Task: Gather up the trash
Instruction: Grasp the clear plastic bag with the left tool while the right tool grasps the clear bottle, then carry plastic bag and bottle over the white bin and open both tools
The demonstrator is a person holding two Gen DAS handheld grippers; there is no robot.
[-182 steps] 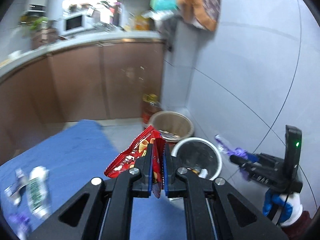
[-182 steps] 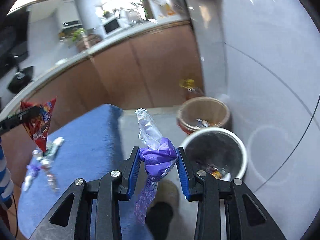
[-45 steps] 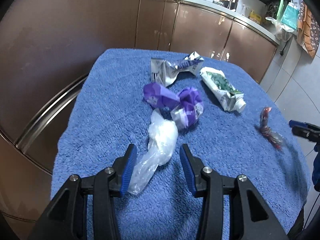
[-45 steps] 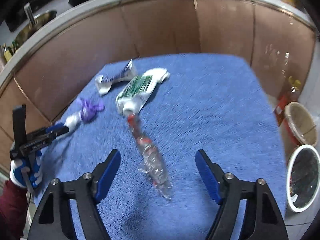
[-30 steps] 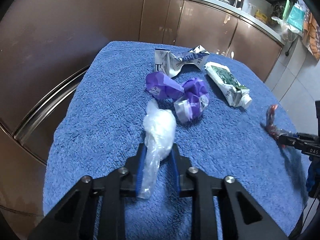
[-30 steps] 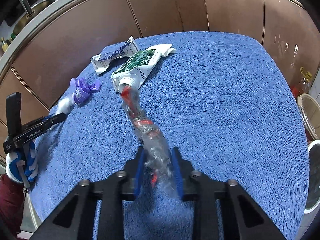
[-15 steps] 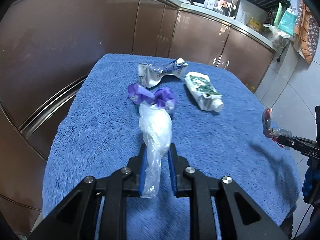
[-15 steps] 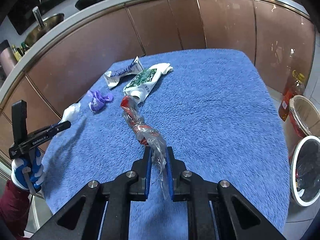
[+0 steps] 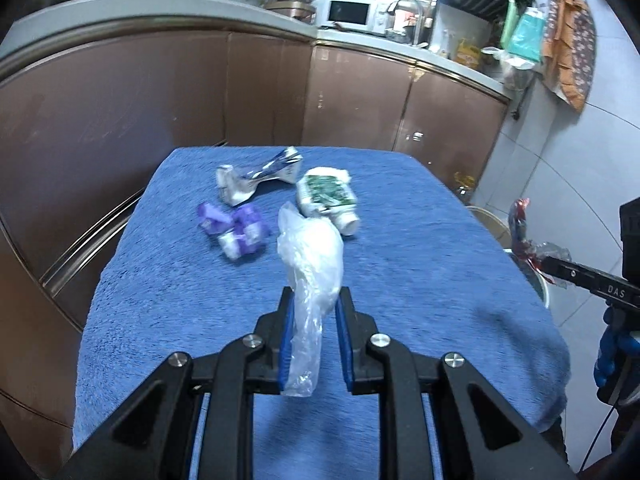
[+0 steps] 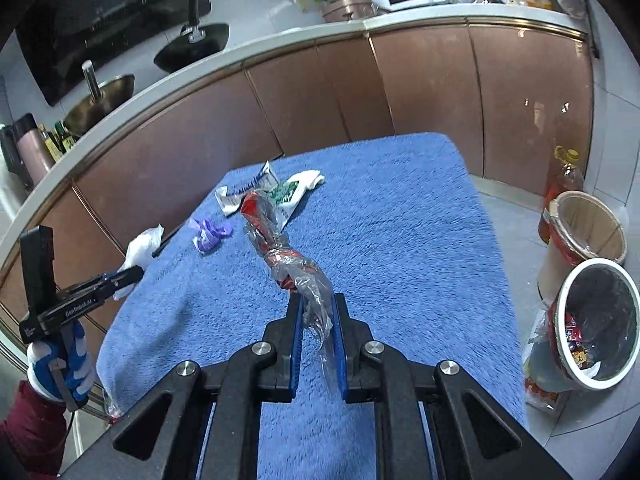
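Clear plastic hangs from both: our left hand-held gripper (image 9: 313, 306) clamps a white bag (image 9: 311, 258), our right hand-held gripper (image 10: 317, 312) a twisted wrapper (image 10: 280, 250), both above the blue counter (image 10: 400, 240). We should carry them steadily over the white bin (image 10: 598, 322) before letting go.

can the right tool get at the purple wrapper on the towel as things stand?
Probably not yet. The right tool is shut on a twisted clear-and-red wrapper, so it has no free grip. The purple wrapper lies uncovered on the blue towel, nearer the left tool, which holds a white bag.
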